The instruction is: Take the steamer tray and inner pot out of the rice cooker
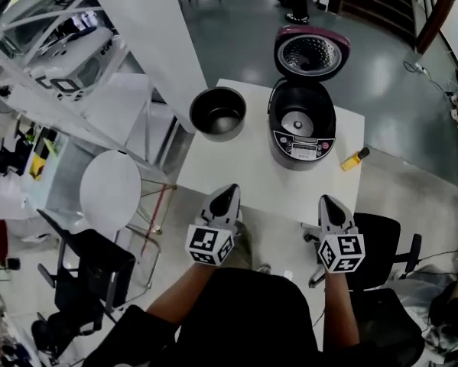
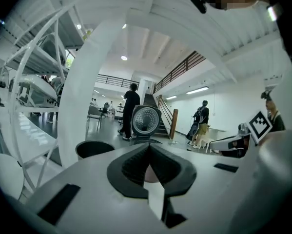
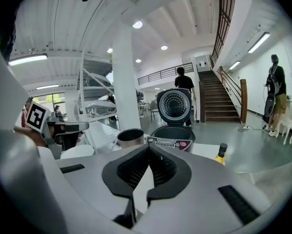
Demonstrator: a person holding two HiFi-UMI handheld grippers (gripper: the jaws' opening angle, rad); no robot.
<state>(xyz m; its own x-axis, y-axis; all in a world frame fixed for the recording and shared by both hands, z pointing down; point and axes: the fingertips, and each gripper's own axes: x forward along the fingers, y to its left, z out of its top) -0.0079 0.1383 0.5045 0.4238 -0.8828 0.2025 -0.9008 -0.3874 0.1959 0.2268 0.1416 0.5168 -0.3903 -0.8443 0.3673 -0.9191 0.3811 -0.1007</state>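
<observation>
White table [image 1: 213,176] bears inner pot [image 1: 218,113] beside rice cooker [image 1: 302,147], well beyond left gripper [image 1: 229,189] and right gripper [image 1: 326,200], both closed empty.

The scene is viewed from above the person's head, steeply downward, so that the table [image 1: 236,167], the rice cooker [image 1: 301,125] and the inner pot [image 1: 218,113] are taken in at a middling distance, beyond the left gripper [image 1: 227,190] and the right gripper [image 1: 326,201]. From each gripper the room is looked at nearly level along that gripper's own jaws, which fill the lower foreground at very close range. The rice cooker and the inner pot are shared by all 3 views, seen low across the tabletop in the 2 gripper views.
</observation>
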